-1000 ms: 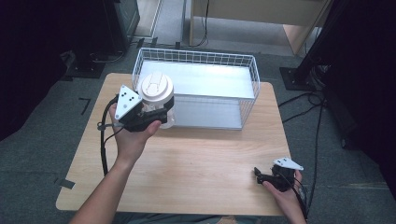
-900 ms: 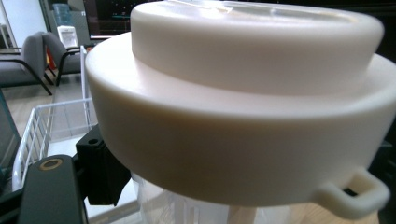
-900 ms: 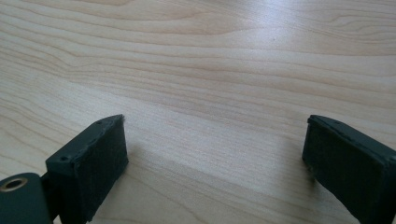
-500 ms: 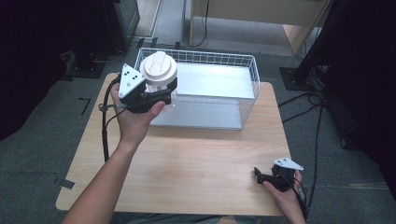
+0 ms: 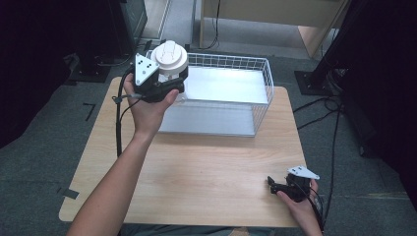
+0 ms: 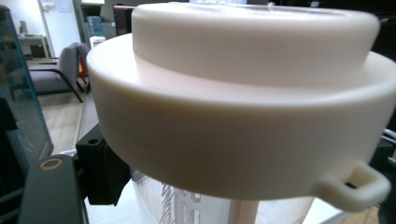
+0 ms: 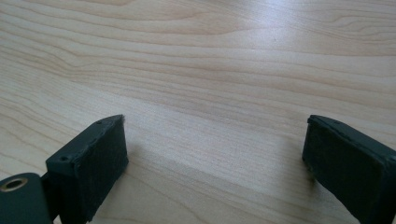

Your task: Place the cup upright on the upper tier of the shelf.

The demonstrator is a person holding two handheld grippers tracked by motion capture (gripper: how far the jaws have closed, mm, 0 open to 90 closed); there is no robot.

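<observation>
A clear plastic jar with a wide cream lid (image 5: 169,58) is held upright in the air by my left gripper (image 5: 172,81), which is shut on the jar's body just under the lid. It hangs over the far left corner of the white wire basket (image 5: 265,73). In the left gripper view the cream lid (image 6: 233,93) looms close, with the clear body (image 6: 187,205) below it and one black pad (image 6: 102,172) pressed to its side. My right gripper (image 5: 272,183) rests low at the table's front right. Its jaws (image 7: 215,172) stand wide open over bare wood.
The basket sits on the far half of the wooden table (image 5: 206,167) and has a white floor. A cable (image 5: 118,123) trails from the left gripper down the table's left side. Black stands and cables lie on the floor around the table.
My left gripper has carried the jar up and away from me, from the basket's near left side to above its far left corner. The right gripper has stayed put.
</observation>
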